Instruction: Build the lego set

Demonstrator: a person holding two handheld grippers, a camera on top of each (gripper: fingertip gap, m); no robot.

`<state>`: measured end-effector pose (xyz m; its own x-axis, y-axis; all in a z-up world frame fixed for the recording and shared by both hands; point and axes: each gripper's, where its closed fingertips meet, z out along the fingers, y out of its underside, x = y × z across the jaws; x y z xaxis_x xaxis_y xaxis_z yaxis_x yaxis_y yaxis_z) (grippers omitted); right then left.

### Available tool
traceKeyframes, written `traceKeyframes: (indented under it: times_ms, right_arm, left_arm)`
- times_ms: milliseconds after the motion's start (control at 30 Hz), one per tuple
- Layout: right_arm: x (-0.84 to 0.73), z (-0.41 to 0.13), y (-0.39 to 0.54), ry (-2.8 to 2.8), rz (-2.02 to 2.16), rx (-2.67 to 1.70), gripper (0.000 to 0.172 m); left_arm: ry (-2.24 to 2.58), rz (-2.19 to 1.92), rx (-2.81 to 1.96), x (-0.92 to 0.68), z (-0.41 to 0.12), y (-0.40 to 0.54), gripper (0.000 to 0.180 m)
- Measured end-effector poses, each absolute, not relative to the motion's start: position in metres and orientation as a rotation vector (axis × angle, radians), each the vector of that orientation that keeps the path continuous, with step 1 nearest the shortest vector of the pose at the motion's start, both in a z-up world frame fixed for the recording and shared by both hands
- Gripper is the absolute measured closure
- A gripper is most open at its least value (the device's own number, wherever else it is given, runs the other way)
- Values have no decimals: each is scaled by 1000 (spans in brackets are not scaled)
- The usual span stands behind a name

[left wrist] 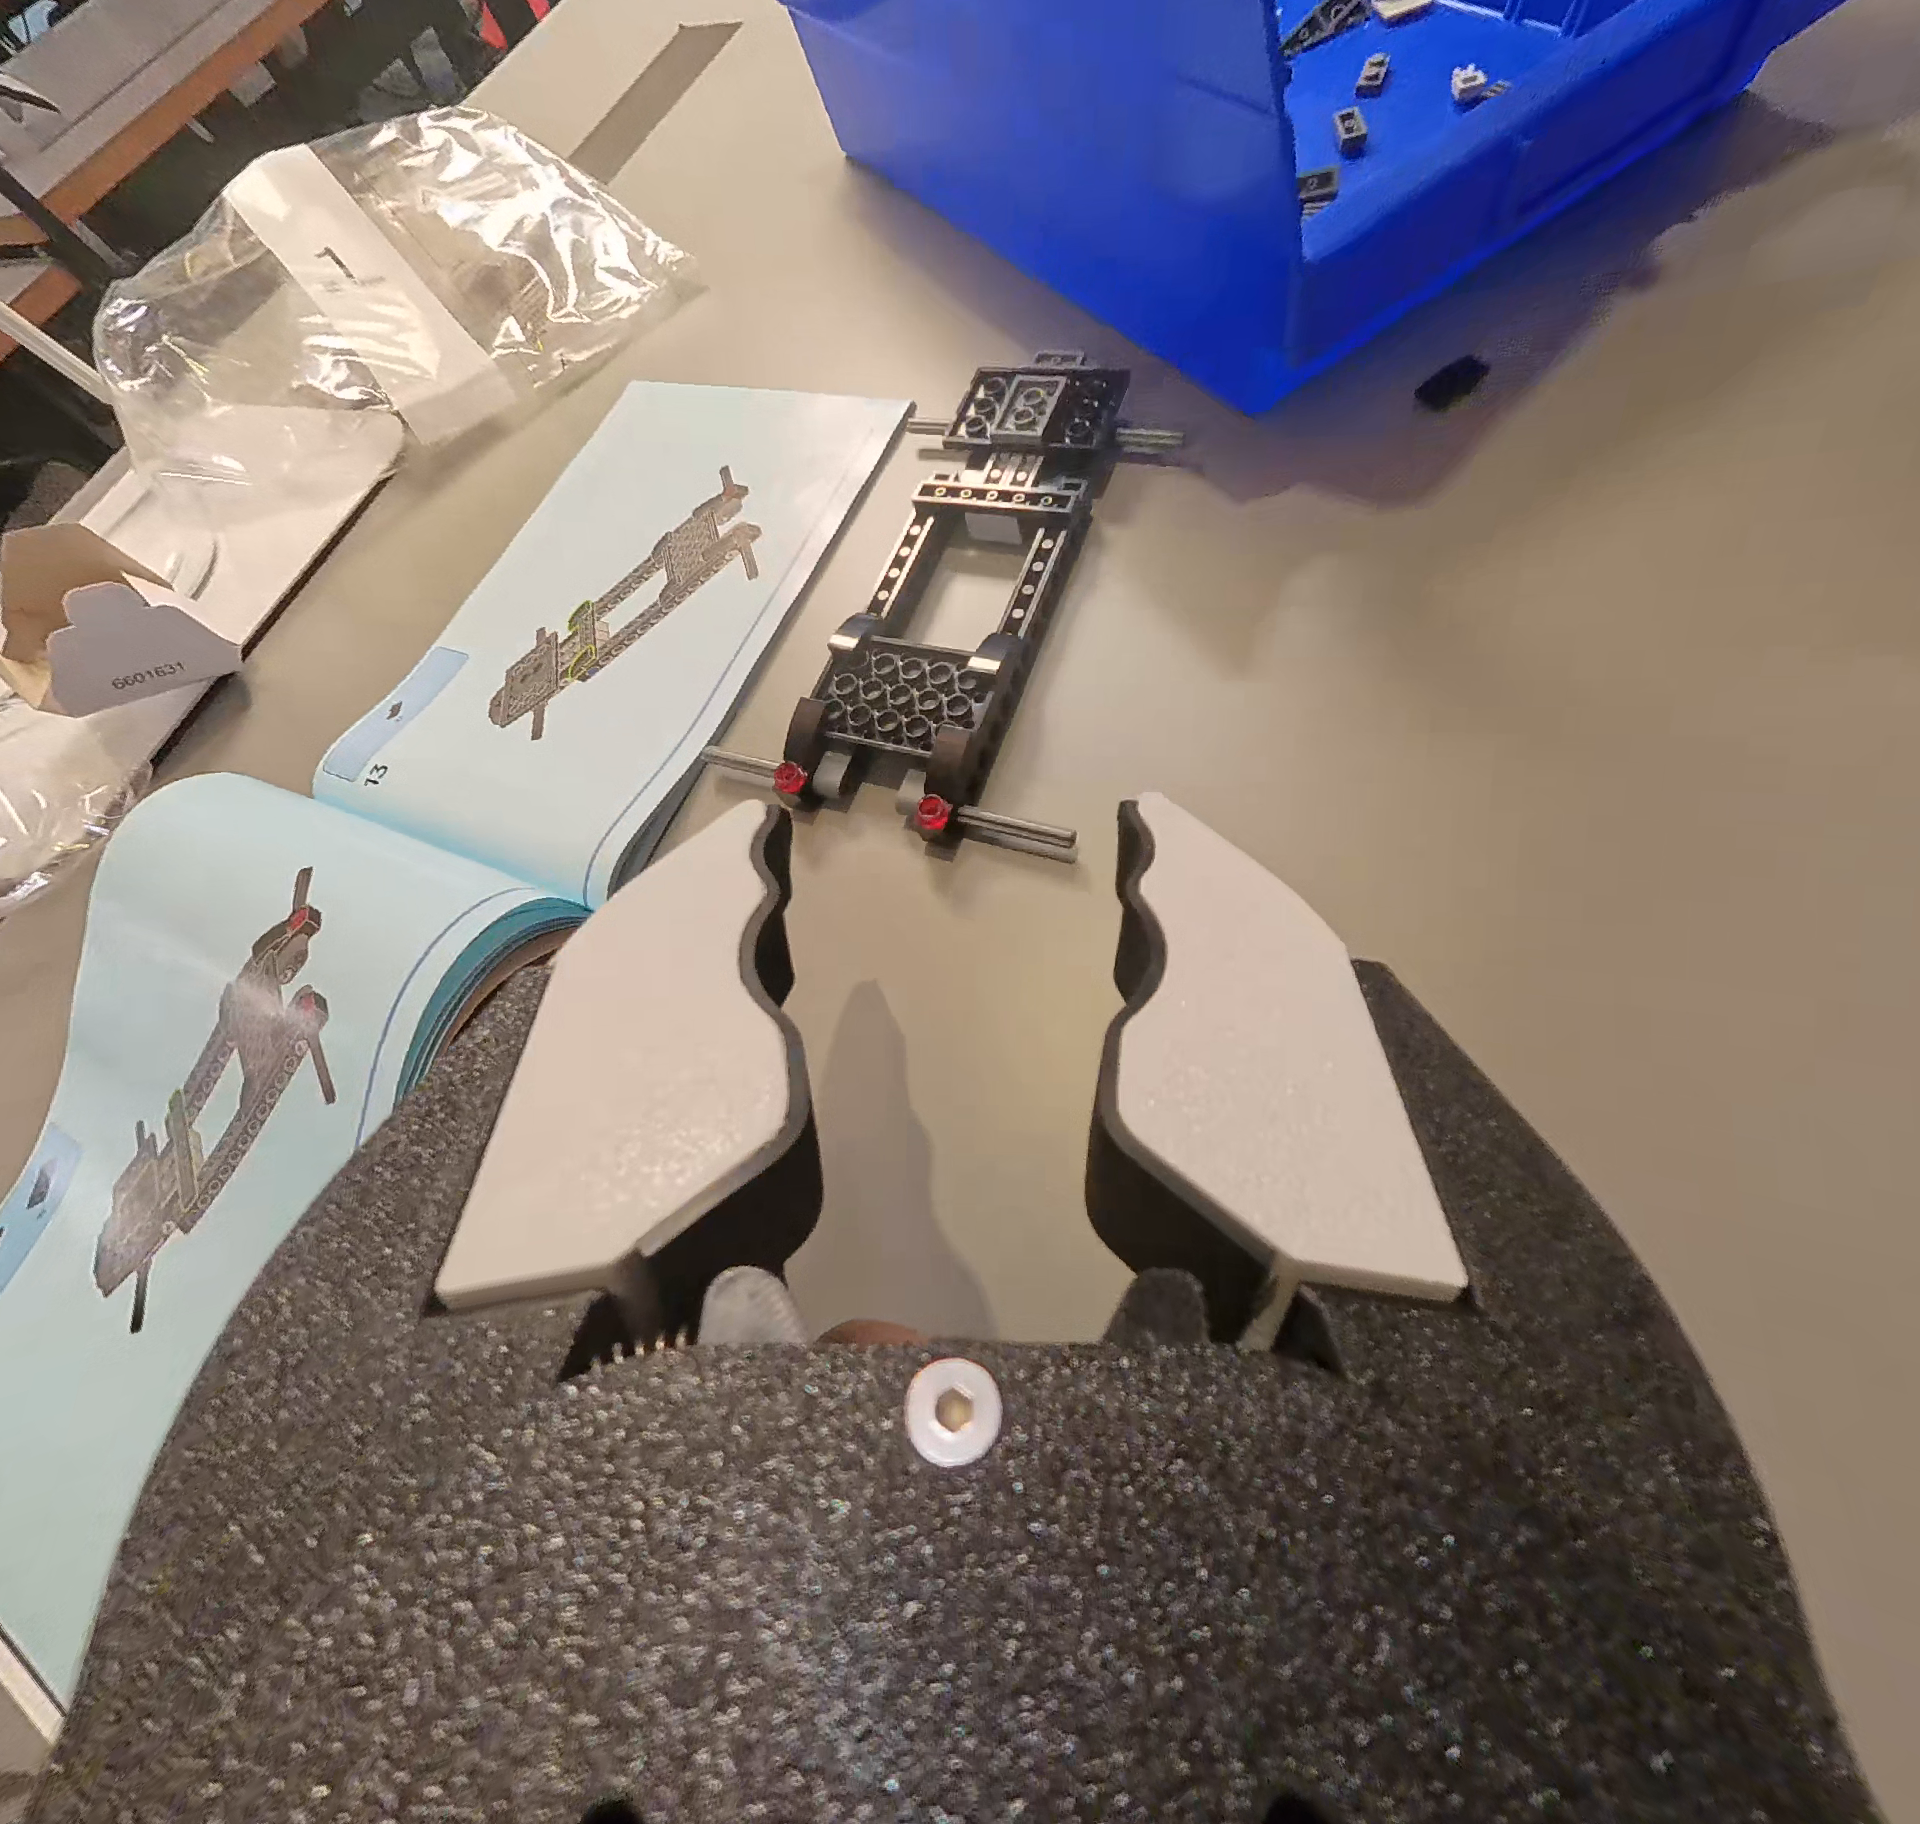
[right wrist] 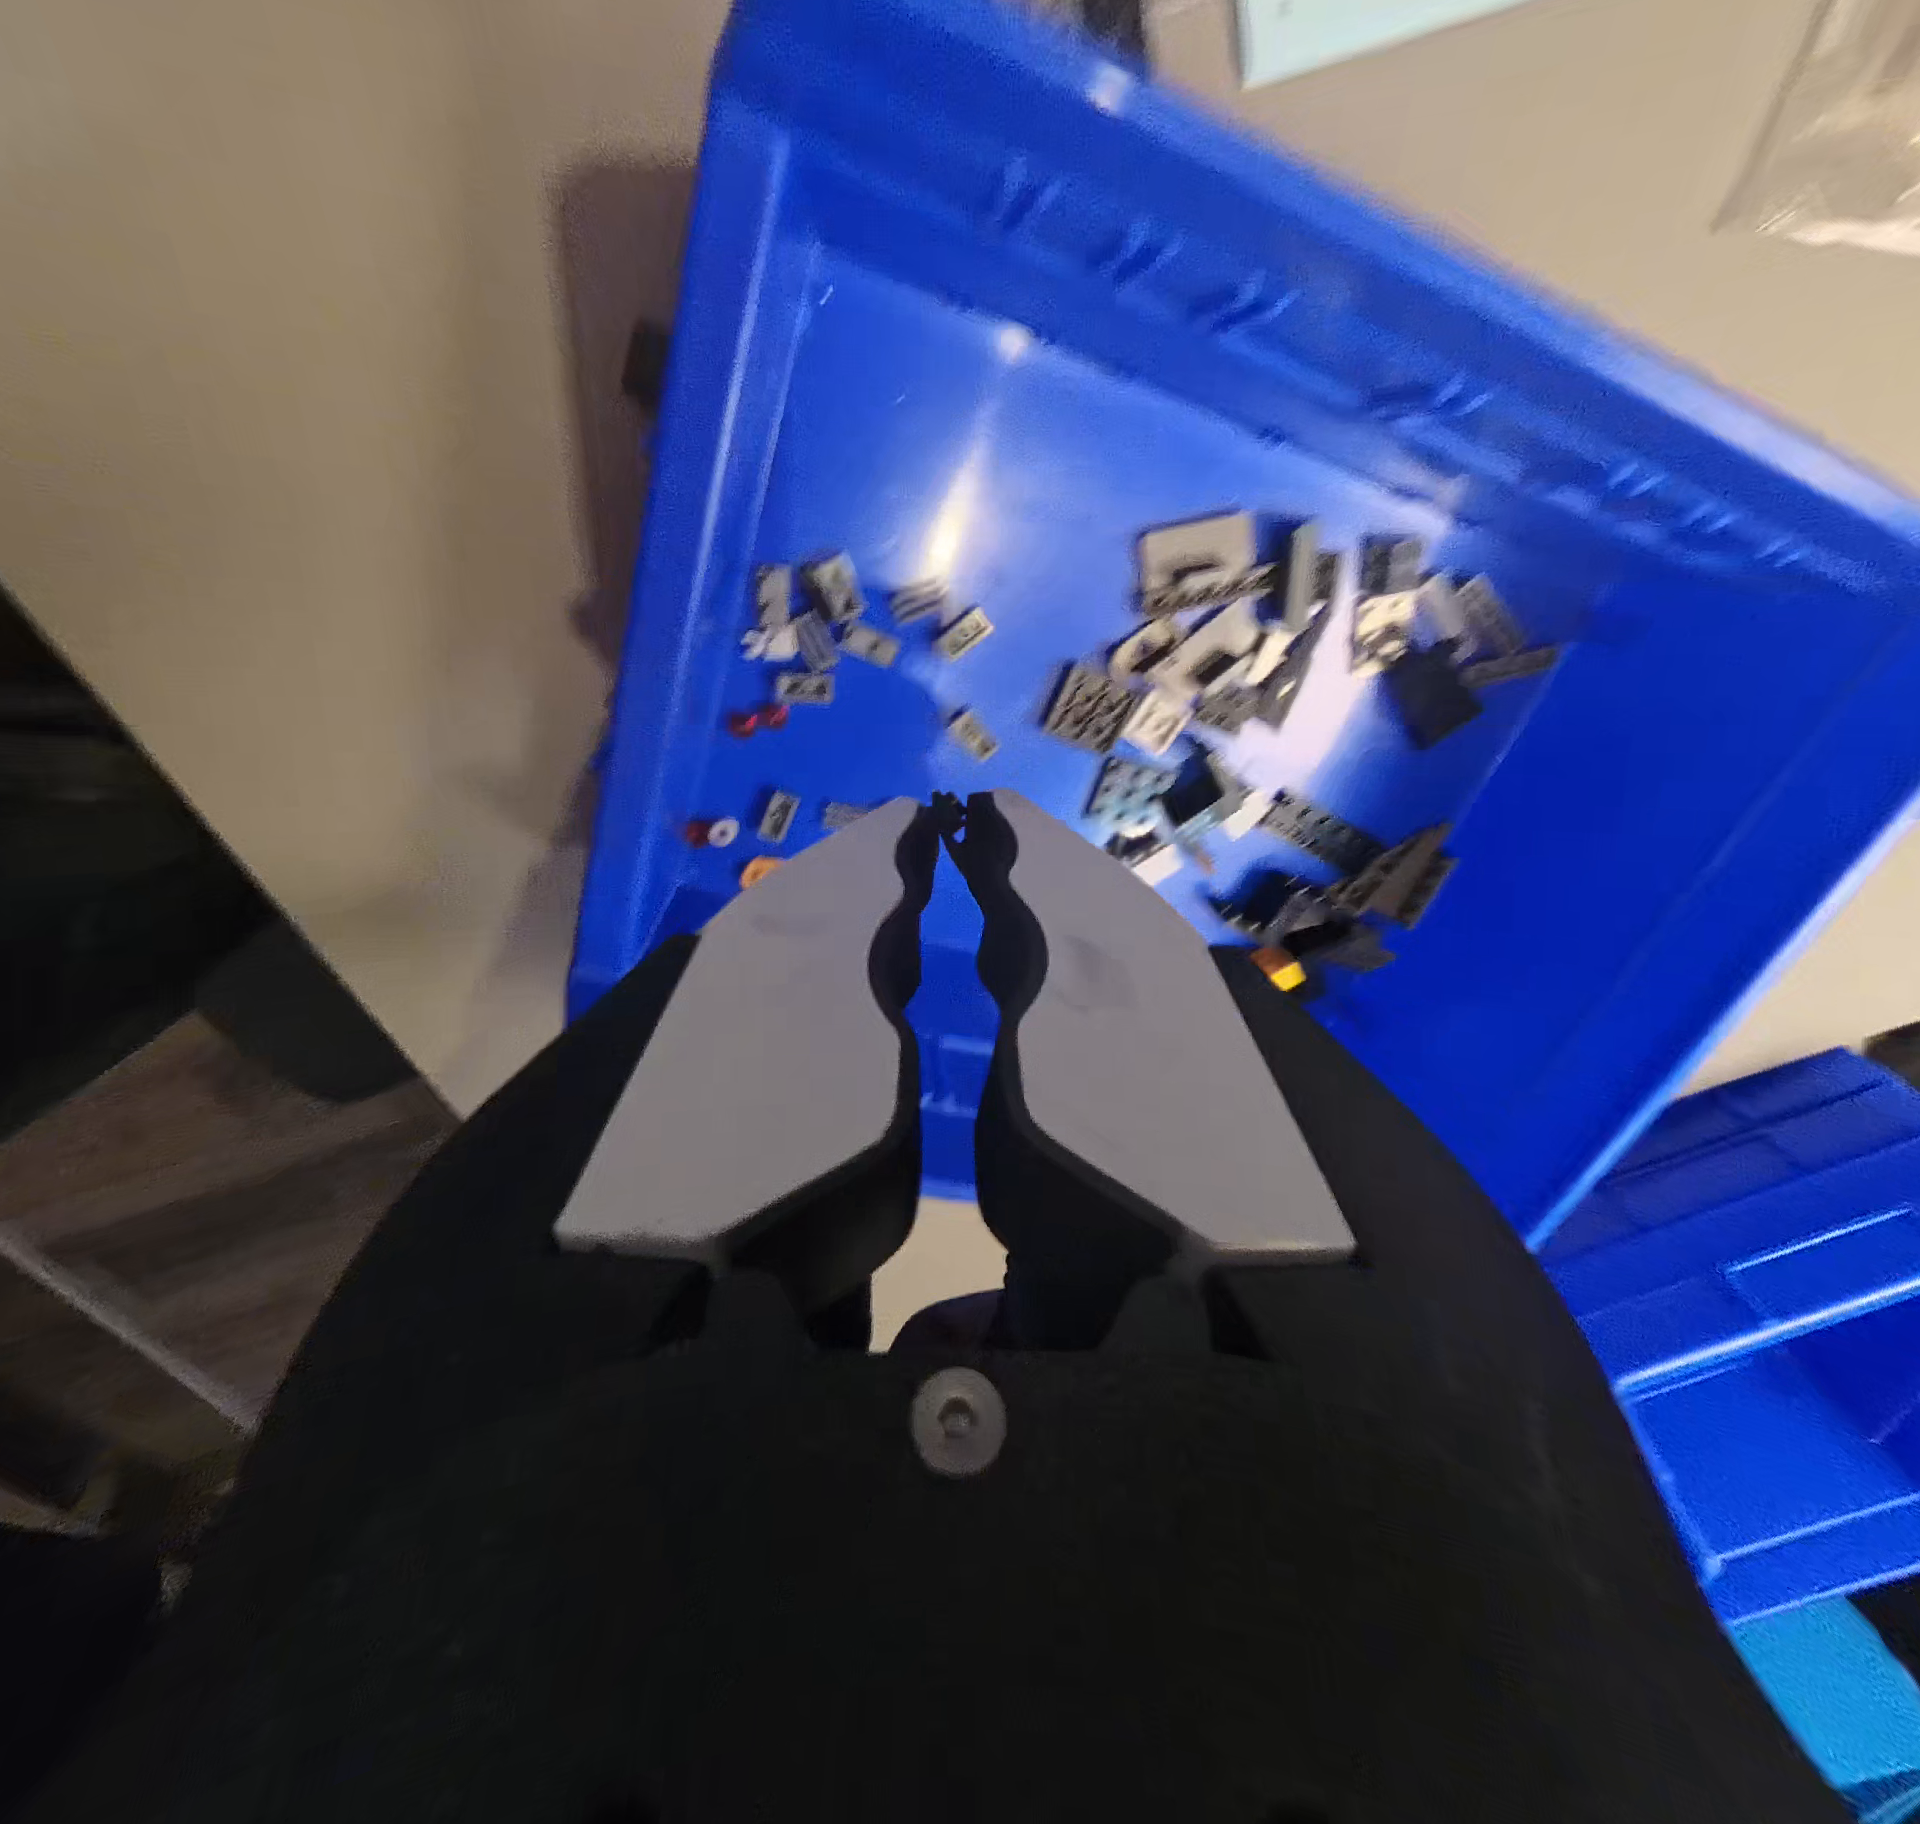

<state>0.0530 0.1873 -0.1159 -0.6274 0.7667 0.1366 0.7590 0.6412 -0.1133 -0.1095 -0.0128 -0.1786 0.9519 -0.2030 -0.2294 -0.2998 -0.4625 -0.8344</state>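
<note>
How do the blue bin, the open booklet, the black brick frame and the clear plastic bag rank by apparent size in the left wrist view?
1. Blue bin
2. Open booklet, though nearness enlarges it
3. Clear plastic bag
4. Black brick frame

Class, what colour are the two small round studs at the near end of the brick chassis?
Red studs, clearest in the left wrist view.
</note>
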Motion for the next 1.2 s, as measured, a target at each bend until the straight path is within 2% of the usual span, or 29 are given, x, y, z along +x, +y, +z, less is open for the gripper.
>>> traceKeyframes:
  times_ms: [367,700,800,1033,1200]
  right_arm:
    - [148,-156,250,-2710,-204,-1555,166]
    - [177,-160,333,-2551,-334,-1744,166]
    - [180,-152,345,-2475,-241,-1799,166]
    - [117,-77,260,-2224,430,-1667,166]
    - [61,-66,156,-2156,692,-1552,166]
  left_arm:
    - [343,85,-2044,-105,-174,-11,120]
    - [345,64,-2067,-101,-185,-9,120]
    - [339,49,-2052,-100,-182,-9,120]
    - [336,7,-1996,-88,-169,-5,120]
    - [361,-22,-1948,-72,-158,-3,121]
